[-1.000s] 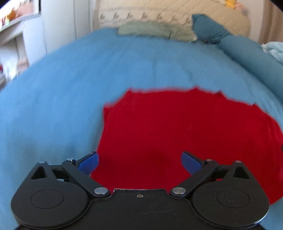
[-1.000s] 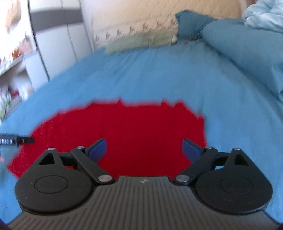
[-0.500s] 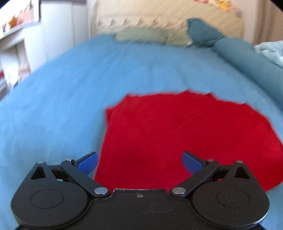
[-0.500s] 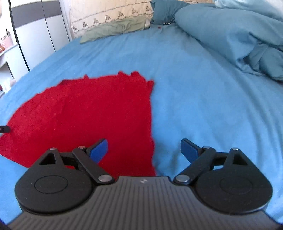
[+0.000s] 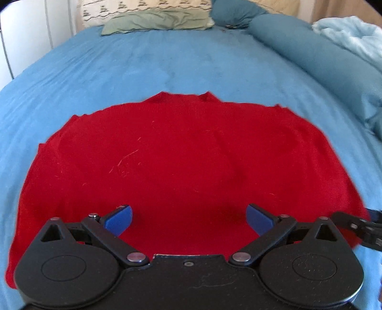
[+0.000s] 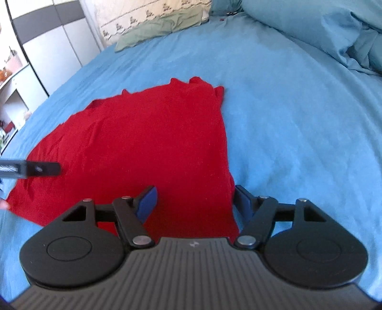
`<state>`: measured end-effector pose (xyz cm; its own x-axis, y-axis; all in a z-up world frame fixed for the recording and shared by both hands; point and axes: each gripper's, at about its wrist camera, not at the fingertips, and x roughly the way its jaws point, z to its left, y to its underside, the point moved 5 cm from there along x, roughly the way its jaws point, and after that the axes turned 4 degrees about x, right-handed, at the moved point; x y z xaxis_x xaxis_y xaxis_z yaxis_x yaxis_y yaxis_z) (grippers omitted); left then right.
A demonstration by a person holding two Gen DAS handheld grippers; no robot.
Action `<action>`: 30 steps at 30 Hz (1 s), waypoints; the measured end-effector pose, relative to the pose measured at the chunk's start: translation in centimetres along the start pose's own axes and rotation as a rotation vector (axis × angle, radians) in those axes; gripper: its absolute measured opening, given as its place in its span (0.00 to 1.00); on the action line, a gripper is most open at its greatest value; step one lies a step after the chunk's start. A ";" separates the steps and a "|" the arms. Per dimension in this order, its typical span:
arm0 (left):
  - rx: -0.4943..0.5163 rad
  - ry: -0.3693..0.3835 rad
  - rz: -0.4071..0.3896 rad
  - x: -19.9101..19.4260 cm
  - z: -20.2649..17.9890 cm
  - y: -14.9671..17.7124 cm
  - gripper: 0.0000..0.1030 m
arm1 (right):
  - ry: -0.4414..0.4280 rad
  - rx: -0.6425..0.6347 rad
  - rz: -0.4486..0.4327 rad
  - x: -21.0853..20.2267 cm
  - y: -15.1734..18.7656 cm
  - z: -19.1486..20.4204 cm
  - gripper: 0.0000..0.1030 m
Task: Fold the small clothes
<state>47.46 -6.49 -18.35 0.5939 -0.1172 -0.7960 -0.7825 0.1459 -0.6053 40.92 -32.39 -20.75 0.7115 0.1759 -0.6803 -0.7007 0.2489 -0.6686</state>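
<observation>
The flat red knit garment lies spread mid-bed on the blue bed sheet, apparently unfolded. Left claw gapes empty; right claw, just narrowing, straddles its right edge ungripped.

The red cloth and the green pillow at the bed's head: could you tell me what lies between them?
Only bare blue sheet lies between the red cloth and the green pillow, clearest in the left wrist view.

Red garment on my plain blue bedsheet. Sage-green pillow against a cream quilted cushion with a dark motif band. My gripper pads are blue.
</observation>
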 end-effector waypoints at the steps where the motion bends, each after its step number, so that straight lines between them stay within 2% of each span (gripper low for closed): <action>1: -0.007 -0.014 0.001 0.5 0.1 -0.1 1.00 | -0.001 -0.005 -0.005 0.0 0.1 0.0 0.80; 7: -0.034 -0.093 0.014 2.0 1.1 -0.5 1.00 | 0.017 -0.029 -0.022 0.4 0.2 0.3 0.68; 10: -0.051 -0.139 -0.026 1.4 1.8 -0.6 1.00 | 0.020 -0.023 -0.029 0.5 0.3 0.5 0.64; 14: -0.039 -0.114 0.008 2.9 2.6 0.0 1.00 | 0.021 -0.015 -0.036 0.8 0.3 0.7 0.58; 16: -0.032 -0.109 0.017 3.1 2.7 0.0 1.00 | 0.014 0.004 -0.033 0.7 0.2 0.8 0.41; 18: -0.020 -0.108 0.027 3.2 2.7 -0.2 1.00 | 0.027 0.022 -0.026 0.6 -0.2 1.0 0.31; 19: -0.024 -0.104 0.032 3.1 2.7 -0.3 1.00 | 0.037 0.045 -0.020 0.4 -0.5 1.1 0.27; 22: -0.041 -0.082 0.067 3.3 3.0 -0.9 1.00 | 0.024 0.162 -0.019 -0.6 -2.0 1.6 0.24; 24: -0.035 -0.037 0.081 2.9 3.5 -1.1 1.00 | -0.012 0.207 -0.052 -1.9 -4.0 3.1 0.23; 26: -0.050 0.002 0.058 1.6 4.8 -1.2 1.00 | -0.054 0.181 -0.088 -3.3 -6.6 6.2 0.23; 28: -0.060 -0.050 -0.001 -0.7 6.7 -0.9 1.00 | -0.118 0.127 -0.100 -4.0 -8.8 10.4 0.23; 30: -0.034 -0.123 -0.046 -3.5 9.2 -0.1 1.00 | -0.189 0.062 -0.073 -3.9 -10.0 15.4 0.22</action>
<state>47.24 2.95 -15.55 0.6461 -0.0014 -0.7632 -0.7585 0.1098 -0.6423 45.98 -20.94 -6.83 0.7614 0.3297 -0.5582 -0.6466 0.3249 -0.6902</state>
